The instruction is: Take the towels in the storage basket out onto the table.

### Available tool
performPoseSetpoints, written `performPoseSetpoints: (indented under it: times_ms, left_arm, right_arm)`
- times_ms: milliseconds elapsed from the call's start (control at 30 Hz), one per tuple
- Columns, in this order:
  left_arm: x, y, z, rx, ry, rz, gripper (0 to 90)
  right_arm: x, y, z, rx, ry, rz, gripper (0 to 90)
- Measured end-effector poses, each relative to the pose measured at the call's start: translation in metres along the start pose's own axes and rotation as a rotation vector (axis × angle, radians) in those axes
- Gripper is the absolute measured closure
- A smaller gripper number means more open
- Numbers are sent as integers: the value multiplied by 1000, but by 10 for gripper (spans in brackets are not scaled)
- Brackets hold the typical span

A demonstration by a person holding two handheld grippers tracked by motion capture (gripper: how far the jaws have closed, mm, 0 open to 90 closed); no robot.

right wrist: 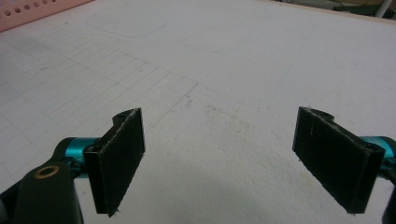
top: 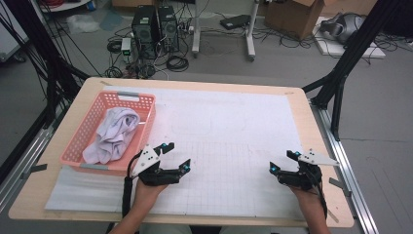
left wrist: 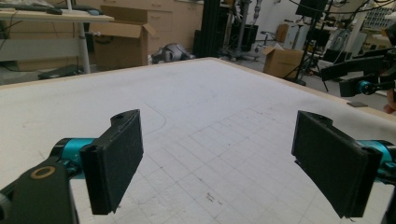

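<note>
We hold the left hand-held gripper [top: 176, 157] wide and empty just beside the pink basket [top: 82, 139], where the white cloth [top: 113, 134] lies bunched. Our right hand-held gripper [top: 283, 162], also wide and empty, hovers well apart over the tabletop [top: 234, 122].

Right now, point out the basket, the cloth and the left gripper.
basket [top: 85, 127]: high view, left wall.
cloth [top: 114, 131]: high view, middle of the bundle.
left gripper [top: 176, 156]: high view, gap between its open fingertips.
</note>
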State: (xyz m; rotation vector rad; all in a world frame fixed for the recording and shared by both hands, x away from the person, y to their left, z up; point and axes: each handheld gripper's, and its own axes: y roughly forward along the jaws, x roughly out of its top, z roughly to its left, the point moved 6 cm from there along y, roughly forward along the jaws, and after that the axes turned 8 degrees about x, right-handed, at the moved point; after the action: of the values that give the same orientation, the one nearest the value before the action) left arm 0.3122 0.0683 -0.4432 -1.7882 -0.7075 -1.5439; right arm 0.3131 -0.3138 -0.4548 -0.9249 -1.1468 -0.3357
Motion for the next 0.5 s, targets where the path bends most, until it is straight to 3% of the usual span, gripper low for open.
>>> performPoseSetpoints:
  times_ms: [167, 500]
  left_arm:
    - [0, -1, 0, 10, 13, 0, 170]
    - [-2, -1, 2, 3, -7, 14, 165]
  right_arm:
    - [-1, 3, 4, 23, -2, 11, 157]
    - [-1, 6, 2, 35, 3, 6, 157]
